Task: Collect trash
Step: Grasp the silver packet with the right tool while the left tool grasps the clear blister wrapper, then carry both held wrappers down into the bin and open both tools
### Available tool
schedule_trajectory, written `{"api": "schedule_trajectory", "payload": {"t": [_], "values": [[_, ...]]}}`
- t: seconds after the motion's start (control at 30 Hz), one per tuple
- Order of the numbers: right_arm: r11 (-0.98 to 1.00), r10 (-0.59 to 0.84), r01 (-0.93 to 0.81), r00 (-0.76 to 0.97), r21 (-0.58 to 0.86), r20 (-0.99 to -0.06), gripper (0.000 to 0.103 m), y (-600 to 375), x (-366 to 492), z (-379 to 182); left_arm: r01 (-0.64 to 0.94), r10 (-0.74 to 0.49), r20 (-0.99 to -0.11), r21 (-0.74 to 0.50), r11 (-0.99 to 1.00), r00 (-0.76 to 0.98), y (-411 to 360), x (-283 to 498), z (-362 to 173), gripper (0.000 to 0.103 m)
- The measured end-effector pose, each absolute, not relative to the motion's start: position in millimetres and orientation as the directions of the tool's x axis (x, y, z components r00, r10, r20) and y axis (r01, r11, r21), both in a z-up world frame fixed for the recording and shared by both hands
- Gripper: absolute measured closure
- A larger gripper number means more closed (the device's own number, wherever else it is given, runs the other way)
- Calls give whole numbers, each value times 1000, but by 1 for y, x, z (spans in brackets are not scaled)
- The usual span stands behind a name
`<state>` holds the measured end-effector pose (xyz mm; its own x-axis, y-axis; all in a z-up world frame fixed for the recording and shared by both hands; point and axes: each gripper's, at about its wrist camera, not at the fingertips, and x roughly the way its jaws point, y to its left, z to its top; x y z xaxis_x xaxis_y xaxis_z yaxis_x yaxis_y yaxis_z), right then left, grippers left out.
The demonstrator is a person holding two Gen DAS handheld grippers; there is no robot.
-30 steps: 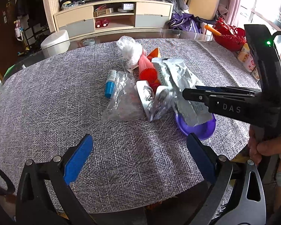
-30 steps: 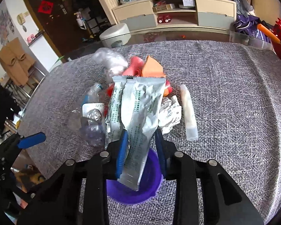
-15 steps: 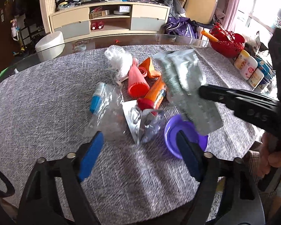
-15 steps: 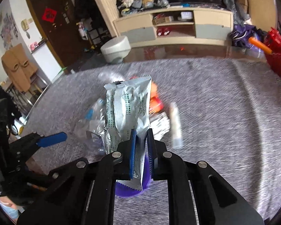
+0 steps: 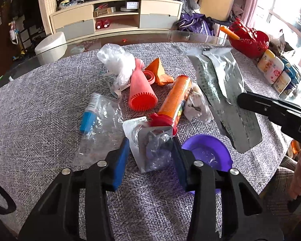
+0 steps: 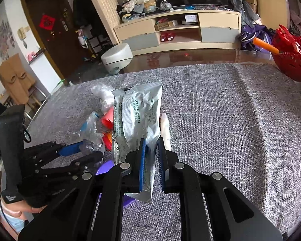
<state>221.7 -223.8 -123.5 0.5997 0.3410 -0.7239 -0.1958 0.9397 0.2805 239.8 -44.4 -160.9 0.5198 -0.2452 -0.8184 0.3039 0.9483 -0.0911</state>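
Between the blue pads of the right tool (image 6: 151,160) hangs a silver foil pouch (image 6: 138,116), clamped near its lower end and lifted clear of the worktop (image 6: 230,120). The pouch looks light, thin and crinkly, likely slick on its foil face, so a pinch across a flat sealed edge should hold better than one on the puffed middle. Its long axis runs away from the tool, the torn top pointing toward the far side of the worktop and tilted upward.

The left tool (image 5: 151,150) is spread apart, its pads either side of a crumpled blister pack (image 5: 148,140) without gripping it. That pack seems stiff-backed yet flimsy. Just beside it lie a purple bowl (image 5: 206,152), an orange tube (image 5: 174,102) pointing away and rightward, a red ribbed cup (image 5: 142,92) and a clear plastic bag (image 5: 102,126).
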Motion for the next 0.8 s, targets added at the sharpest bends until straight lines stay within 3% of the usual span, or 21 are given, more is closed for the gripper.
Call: {"api": "schedule_trajectory", "payload": {"t": [0.37,0.8], "values": [[944,329,-215,648,249,-687,90,-222,194,-91,291,-233,-766,-64,955,599,-35,210,-117,73],[957,290,-229,722,178,-628,90,-222,118,-35,315,-256,-685,-40,948,682,-27,122,-54,73]]}}
